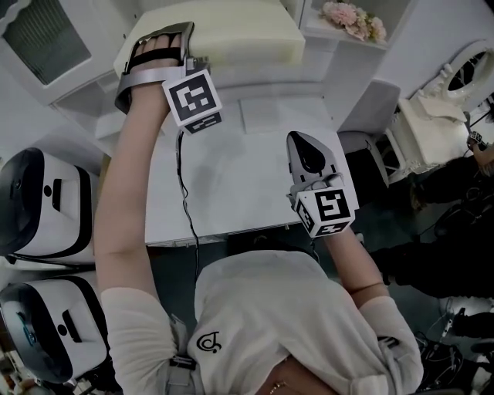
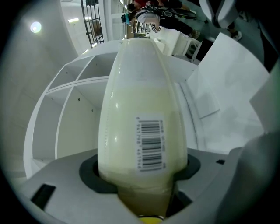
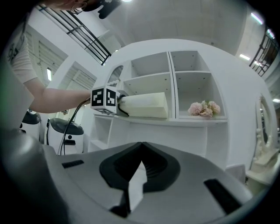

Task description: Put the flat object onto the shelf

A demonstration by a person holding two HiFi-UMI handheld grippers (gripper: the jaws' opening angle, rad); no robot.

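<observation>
The flat object (image 1: 231,35) is a thick cream foam slab with a barcode label (image 2: 151,144). It lies level in the shelf's (image 3: 175,120) left compartment, its near end still outside. My left gripper (image 1: 162,38) is shut on that near end, with the slab wedged between both pads in the left gripper view. The right gripper view shows the slab (image 3: 146,105) resting on the shelf board with the left gripper's marker cube (image 3: 104,98) behind it. My right gripper (image 1: 305,150) hangs over the white table (image 1: 231,185), shut and holding nothing.
Pink flowers (image 1: 355,19) sit in the compartment to the right of the slab. Two white, black-fronted machines (image 1: 46,200) stand at the left. White ornate furniture (image 1: 432,123) stands at the right. A black cable (image 1: 184,193) trails from the left gripper across the table.
</observation>
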